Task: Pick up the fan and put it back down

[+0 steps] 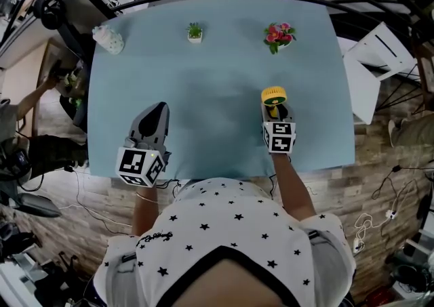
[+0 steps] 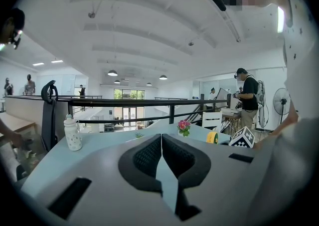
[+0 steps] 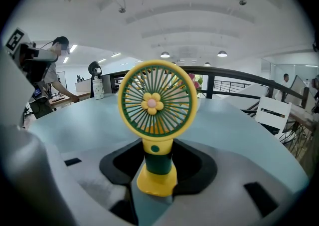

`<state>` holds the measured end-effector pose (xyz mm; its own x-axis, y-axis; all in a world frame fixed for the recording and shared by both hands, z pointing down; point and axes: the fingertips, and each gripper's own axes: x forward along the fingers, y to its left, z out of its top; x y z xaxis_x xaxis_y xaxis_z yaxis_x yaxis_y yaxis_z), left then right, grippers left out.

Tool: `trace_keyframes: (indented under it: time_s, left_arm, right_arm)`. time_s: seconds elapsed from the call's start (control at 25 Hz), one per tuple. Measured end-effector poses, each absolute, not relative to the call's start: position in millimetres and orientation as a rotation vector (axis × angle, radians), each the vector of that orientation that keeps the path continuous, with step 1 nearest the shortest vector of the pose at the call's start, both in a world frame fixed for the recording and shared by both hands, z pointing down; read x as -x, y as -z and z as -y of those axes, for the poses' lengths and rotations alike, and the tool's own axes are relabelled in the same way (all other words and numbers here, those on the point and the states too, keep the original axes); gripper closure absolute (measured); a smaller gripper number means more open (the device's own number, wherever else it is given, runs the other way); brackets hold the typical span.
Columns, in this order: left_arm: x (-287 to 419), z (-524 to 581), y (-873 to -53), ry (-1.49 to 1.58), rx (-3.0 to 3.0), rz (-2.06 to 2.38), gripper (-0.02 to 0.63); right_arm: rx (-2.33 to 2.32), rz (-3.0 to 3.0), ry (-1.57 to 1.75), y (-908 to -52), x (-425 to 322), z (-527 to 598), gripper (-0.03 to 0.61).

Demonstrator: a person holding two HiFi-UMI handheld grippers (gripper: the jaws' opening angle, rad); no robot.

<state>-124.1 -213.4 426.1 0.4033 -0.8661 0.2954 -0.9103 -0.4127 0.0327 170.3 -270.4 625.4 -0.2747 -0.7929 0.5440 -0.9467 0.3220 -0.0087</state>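
Note:
The small yellow-and-green fan (image 3: 156, 105) stands upright between the jaws of my right gripper (image 3: 157, 172), grille facing the camera. The black pads (image 3: 195, 182) close against its yellow base and the gripper is shut on it. From the head view the fan (image 1: 274, 95) is at the table's right front, just beyond the right gripper (image 1: 276, 108). I cannot tell whether its base touches the table (image 1: 203, 82). My left gripper (image 1: 161, 106) lies at the left front, shut and empty; its fingertips meet in the left gripper view (image 2: 161, 137). The fan (image 2: 212, 137) shows small to the right there.
A white bottle (image 1: 108, 39) stands at the far left corner. A small green plant (image 1: 194, 32) and a pot of pink flowers (image 1: 279, 35) sit along the far edge. A black railing runs behind the table. White chairs (image 1: 376, 55) stand to the right.

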Motion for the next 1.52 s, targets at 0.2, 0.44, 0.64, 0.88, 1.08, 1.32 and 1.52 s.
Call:
trace_keyframes:
  time_s: [0.2, 0.44, 0.64, 0.88, 1.08, 1.32, 1.52]
  left_arm:
    - [121.6, 215.2, -425.6, -0.347, -2.472, 1.577, 0.585]
    - [117.1, 218.5, -425.2, -0.341, -2.484, 1.560, 0.586]
    - [114.3, 220.8, -424.9, -0.336, -2.495, 1.547, 0.584]
    - [111.1, 224.3, -422.5, -0.336, -2.508, 1.533, 0.584]
    - [107.2, 227.1, -423.9, -0.333, -2.521, 1.512, 0.586]
    - [98.6, 230.9, -426.0, -0.329, -2.545, 1.464, 0.586]
    - [92.1, 234.2, -431.0, -0.314, -2.556, 1.427, 0.586]
  right_arm:
    - [-1.541, 2.148, -0.480, -626.0, -171.5, 270.8, 0.403]
    - [-1.539, 2.140, -0.480, -626.9, -171.5, 269.8, 0.403]
    - [-1.533, 2.137, -0.479, -627.4, -170.9, 269.6, 0.403]
    - [-1.529, 2.147, -0.492, -626.0, -170.8, 269.2, 0.392]
    - [-1.519, 2.152, -0.509, -626.9, -168.1, 264.8, 0.353]
    - [-1.531, 2.142, -0.525, -623.3, -171.9, 255.7, 0.330]
    - [-1.542, 2.138, -0.560, -620.7, -182.1, 242.6, 0.325]
